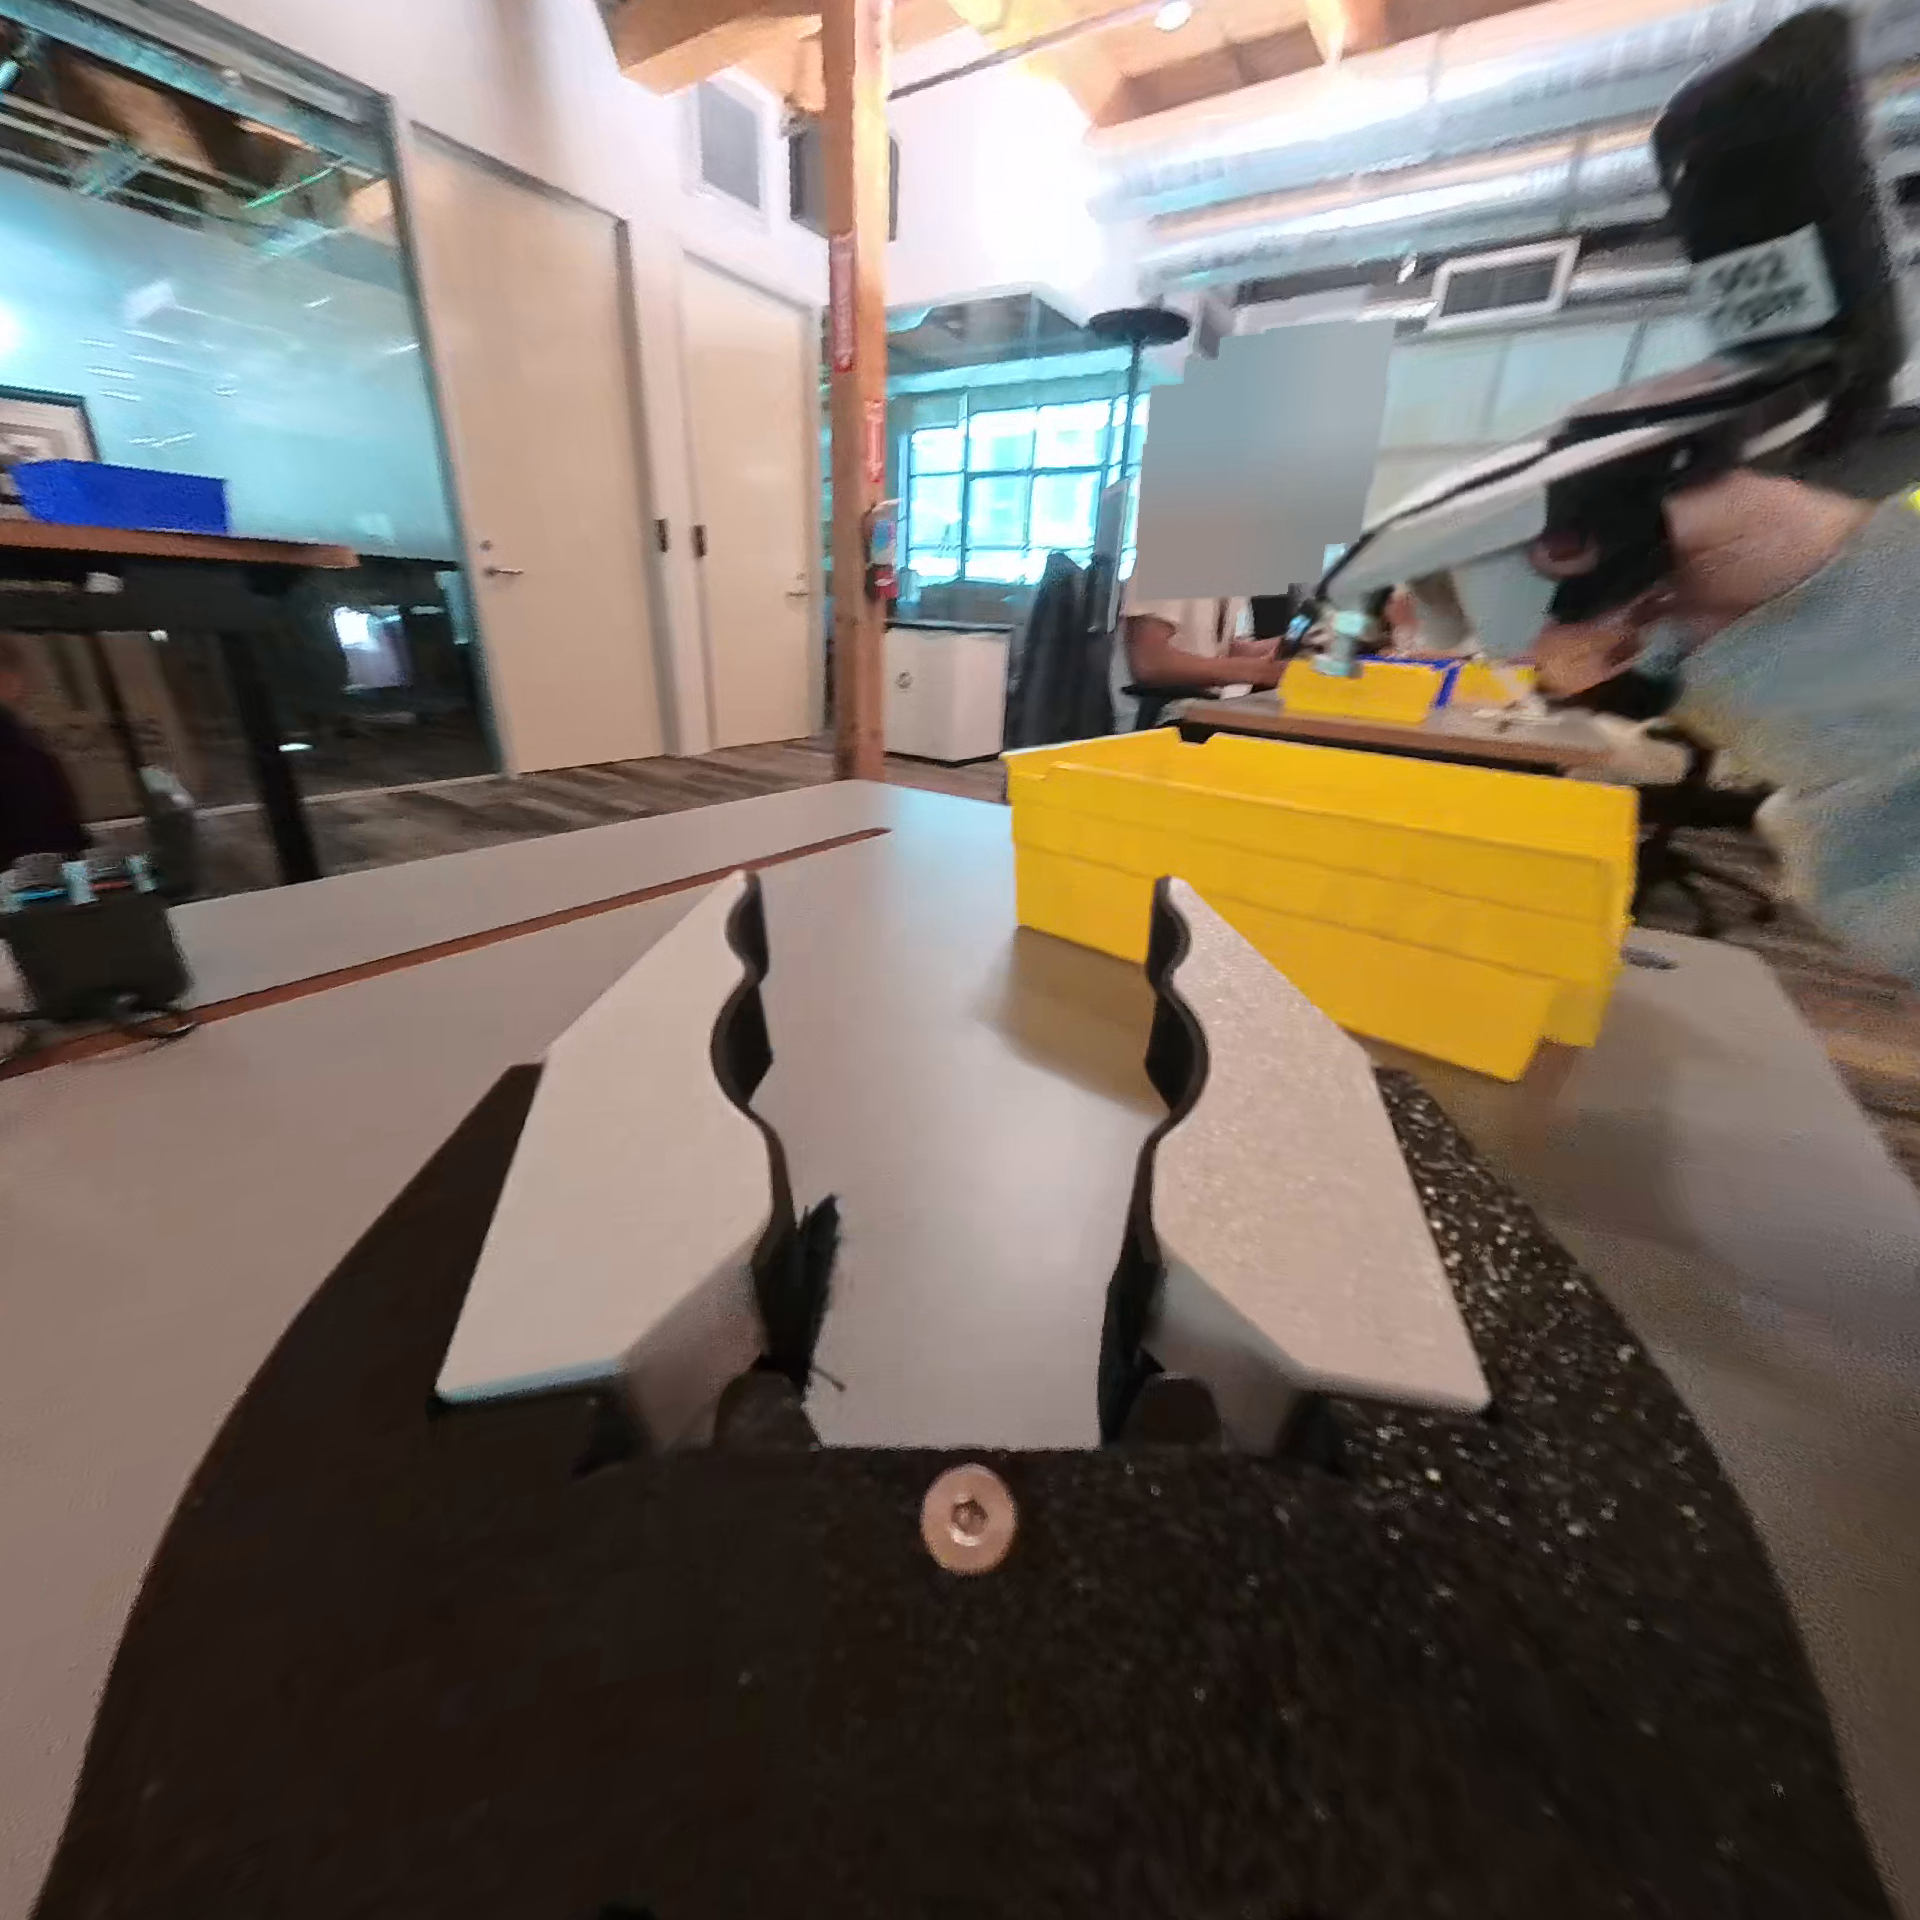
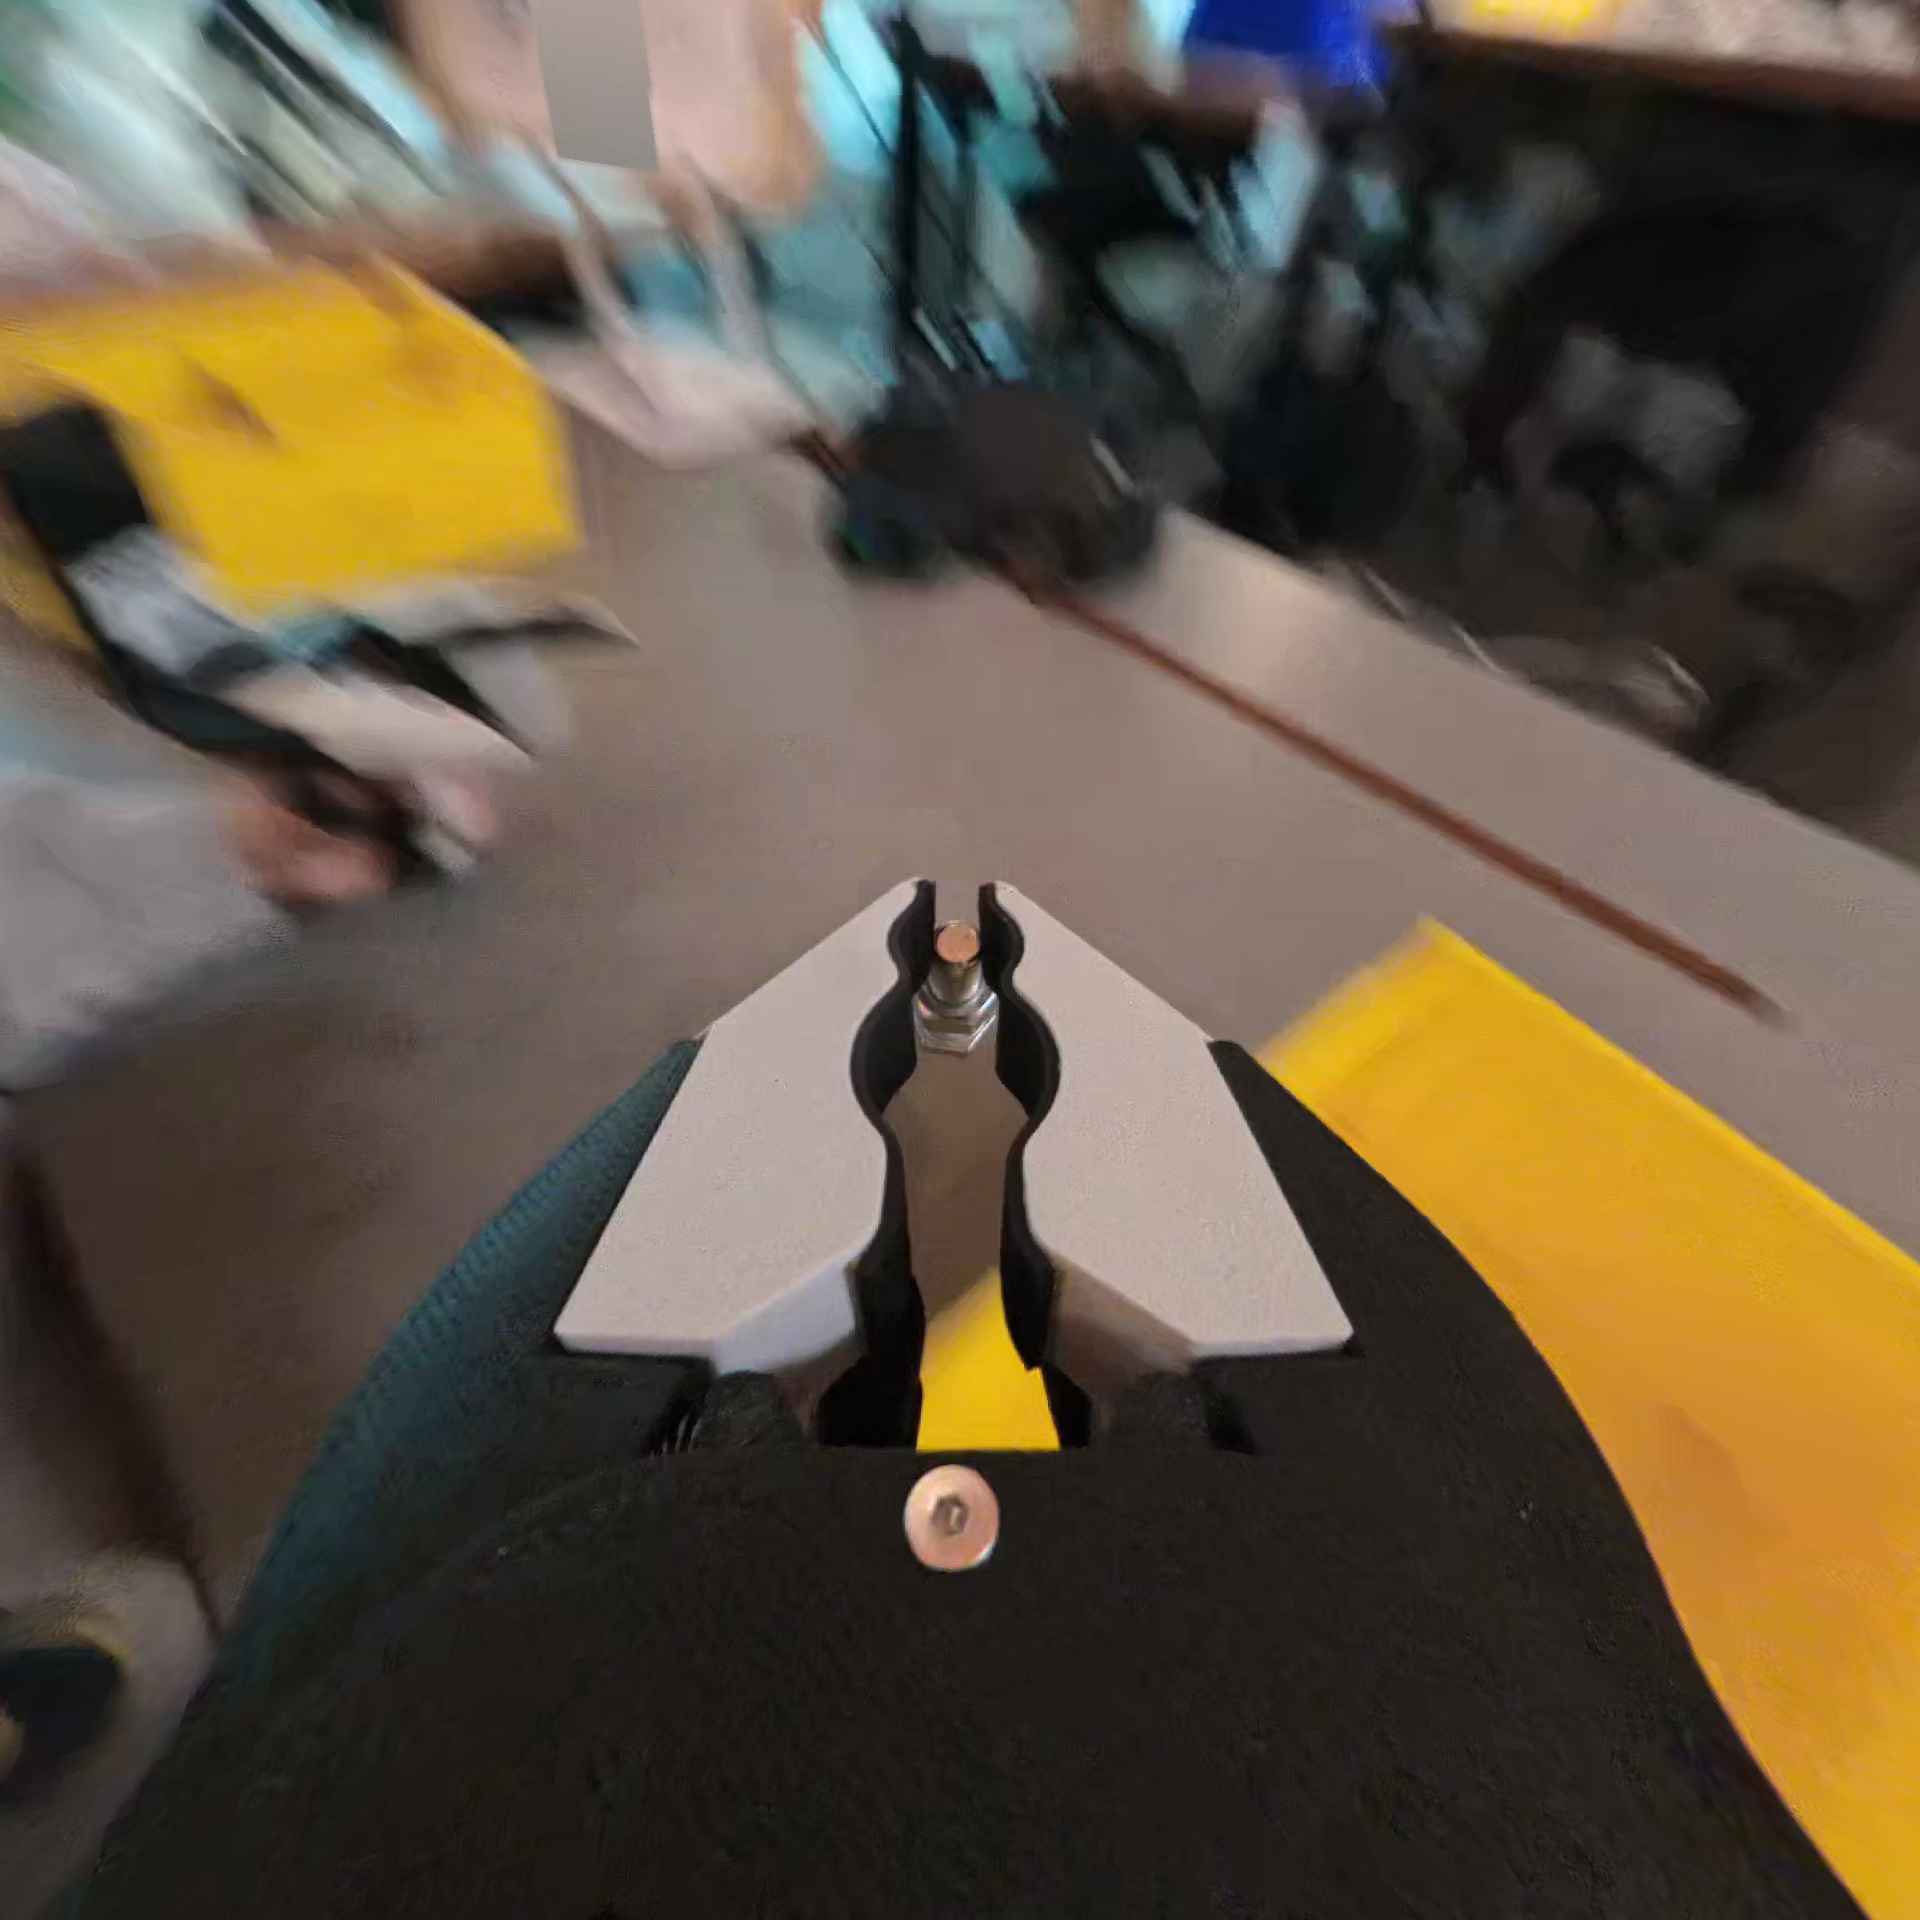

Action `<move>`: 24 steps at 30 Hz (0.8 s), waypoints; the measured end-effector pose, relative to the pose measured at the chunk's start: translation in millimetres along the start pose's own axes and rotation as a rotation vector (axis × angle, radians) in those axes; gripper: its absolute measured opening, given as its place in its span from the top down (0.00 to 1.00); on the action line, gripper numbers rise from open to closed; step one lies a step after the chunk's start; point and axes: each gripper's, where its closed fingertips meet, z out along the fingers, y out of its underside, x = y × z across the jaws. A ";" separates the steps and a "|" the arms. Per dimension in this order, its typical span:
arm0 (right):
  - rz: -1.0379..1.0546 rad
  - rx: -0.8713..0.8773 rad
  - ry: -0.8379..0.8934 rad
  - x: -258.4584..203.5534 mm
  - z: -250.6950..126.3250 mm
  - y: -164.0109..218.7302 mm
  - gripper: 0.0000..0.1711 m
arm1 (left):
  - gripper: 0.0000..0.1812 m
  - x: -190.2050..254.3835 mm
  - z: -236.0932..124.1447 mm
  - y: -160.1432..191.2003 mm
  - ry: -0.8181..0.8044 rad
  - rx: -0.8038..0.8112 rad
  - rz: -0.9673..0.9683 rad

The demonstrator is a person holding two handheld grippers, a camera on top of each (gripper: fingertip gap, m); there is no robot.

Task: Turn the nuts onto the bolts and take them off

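Observation:
My right gripper (image 2: 956,891) is shut on a metal bolt (image 2: 954,971) with a hex nut (image 2: 952,1023) threaded on it. The bolt stands upright between the tips, held above the grey table (image 2: 831,748). In the left wrist view the right gripper (image 1: 1340,613) shows at the upper right, held by a hand, with the bolt (image 1: 1343,649) in its tips above the yellow bins (image 1: 1320,862). My left gripper (image 1: 956,894) is open and empty, low over the table. It shows blurred at the left of the right wrist view (image 2: 499,675).
Stacked yellow bins stand on the table right of the left gripper. One yellow bin (image 2: 1558,1195) lies under the right gripper, another (image 2: 343,436) farther left. A brown seam (image 1: 520,925) crosses the table. People sit at desks behind. The right wrist view is motion-blurred.

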 end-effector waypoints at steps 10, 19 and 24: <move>0.220 -0.939 0.081 95.2 -14.4 196.4 0.96 | 0.62 -6.0 0.3 3.8 -0.047 -0.027 0.039; 0.132 -0.665 0.337 119.9 -6.5 143.5 0.68 | 0.43 -6.1 7.1 17.8 -0.020 -0.097 -0.052; 0.051 -0.030 0.462 60.9 -4.3 -1.0 0.71 | 0.44 -15.1 3.9 14.7 -0.088 -0.087 -0.003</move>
